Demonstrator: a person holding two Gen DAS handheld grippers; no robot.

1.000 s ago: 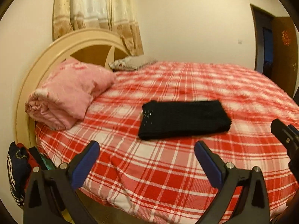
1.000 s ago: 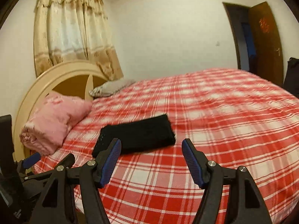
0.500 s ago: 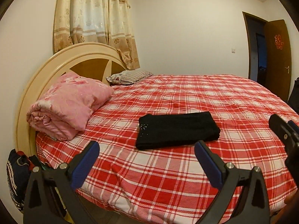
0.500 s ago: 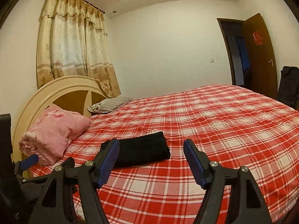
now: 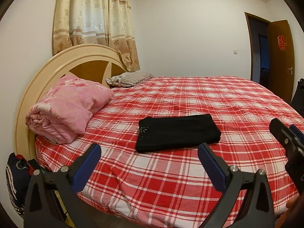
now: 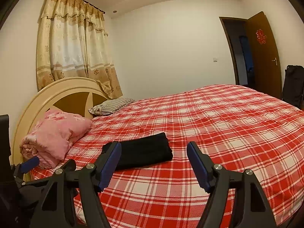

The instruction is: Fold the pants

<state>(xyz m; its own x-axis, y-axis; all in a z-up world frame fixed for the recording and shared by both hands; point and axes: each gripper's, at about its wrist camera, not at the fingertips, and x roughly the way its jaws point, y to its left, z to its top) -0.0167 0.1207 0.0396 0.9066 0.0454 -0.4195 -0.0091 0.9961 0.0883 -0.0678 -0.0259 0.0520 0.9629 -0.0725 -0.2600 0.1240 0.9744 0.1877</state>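
Observation:
The black pants (image 5: 177, 133) lie folded into a compact rectangle on the red plaid bedspread (image 5: 190, 98), with small sparkly dots near their left end. The right wrist view shows the same pants (image 6: 144, 152) partly behind a blue pad. My left gripper (image 5: 149, 150) is open, held back from the pants near the bed's front edge with nothing between its fingers. My right gripper (image 6: 153, 148) is also open and empty, set back from the pants. The right gripper's body shows at the right edge of the left wrist view.
A rolled pink quilt (image 5: 66, 110) rests against the round headboard (image 5: 57, 66). A striped pillow (image 5: 129, 77) lies farther back. Dark bags (image 5: 17, 178) sit on the floor left of the bed. A brown door (image 5: 279, 57) stands ajar on the right.
Both grippers have pulled back and tilted up, so the pants look smaller and farther away and more wall and ceiling show. The pants have not moved.

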